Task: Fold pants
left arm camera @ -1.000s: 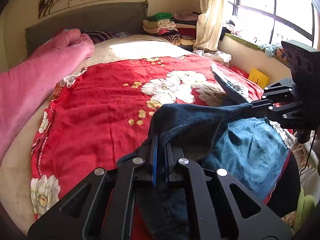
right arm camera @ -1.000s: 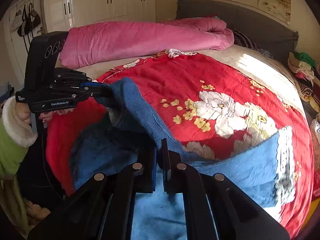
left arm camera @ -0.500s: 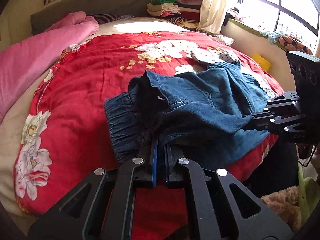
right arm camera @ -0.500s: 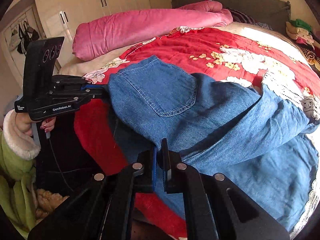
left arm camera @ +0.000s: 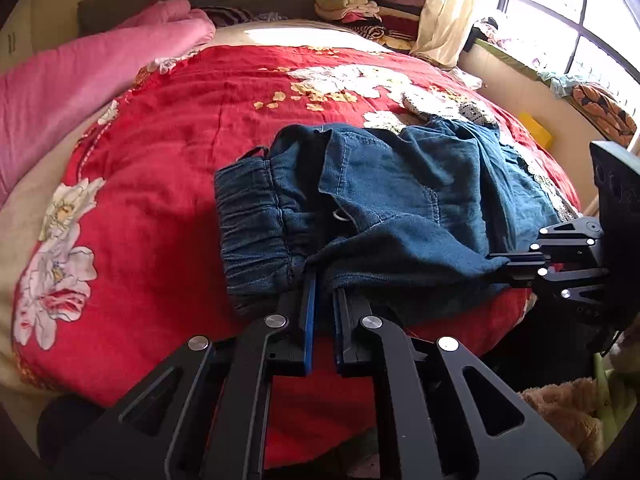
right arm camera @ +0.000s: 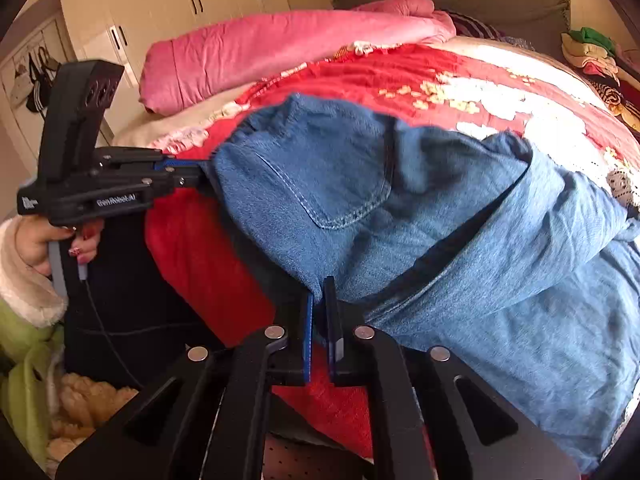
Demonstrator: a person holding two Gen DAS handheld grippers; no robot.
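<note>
A: Red floral bedspread [left arm camera: 160,208] is carrying the jeans [left arm camera: 400,200], lowered since earlier; "GenRobot.AI" is showing on the left gripper [right arm camera: 204,174].
B: Both it and the right gripper [right arm camera: 318,300] are clamping denim edges.

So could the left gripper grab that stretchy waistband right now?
Probably not yet: the left gripper has its jaws shut on the jeans' edge. The waistband lies uncovered just beside it, so nothing blocks it once it lets go.

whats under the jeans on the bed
The red floral quilt lies under the jeans, showing all around them. The part directly beneath is covered by denim, so anything else there cannot be seen.
</note>
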